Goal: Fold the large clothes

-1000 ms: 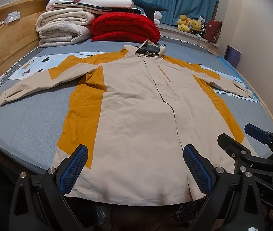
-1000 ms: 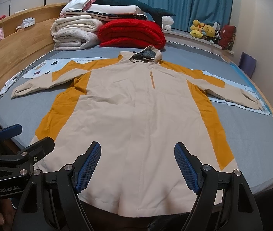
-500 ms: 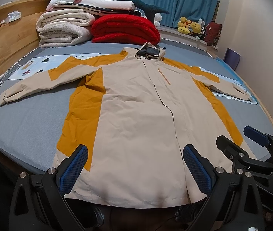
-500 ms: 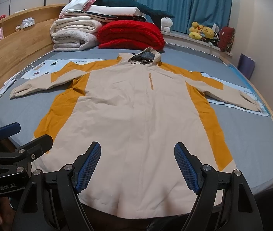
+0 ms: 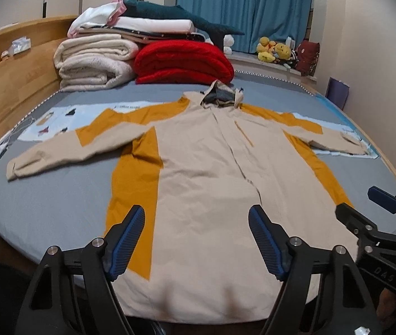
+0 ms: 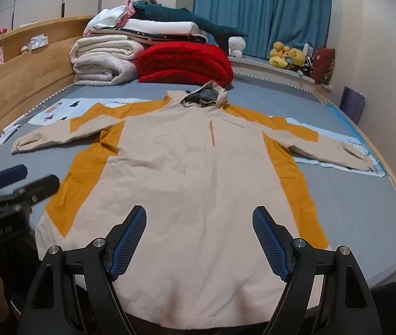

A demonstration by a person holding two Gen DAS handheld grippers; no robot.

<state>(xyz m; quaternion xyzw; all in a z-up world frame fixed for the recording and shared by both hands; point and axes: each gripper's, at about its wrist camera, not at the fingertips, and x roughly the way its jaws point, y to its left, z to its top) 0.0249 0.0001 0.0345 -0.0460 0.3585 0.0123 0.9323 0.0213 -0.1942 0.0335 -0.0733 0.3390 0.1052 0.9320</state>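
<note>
From the left wrist, the left tool (image 5: pixel 196 241) hangs above the hem of the jacket (image 5: pixel 206 184); its jaws have just been closing, but they stand apart and grip nothing. The beige and mustard jacket lies flat, sleeves spread, on the grey bed (image 5: pixel 44 201). Folded blankets (image 5: pixel 97 61) are stacked near the wooden headboard.

From the right wrist, the right tool (image 6: pixel 199 241) is released too, empty, over the same hem. Blue curtains (image 6: pixel 262 11) hang behind, and plush toys (image 6: pixel 287 55) sit on the sill.
</note>
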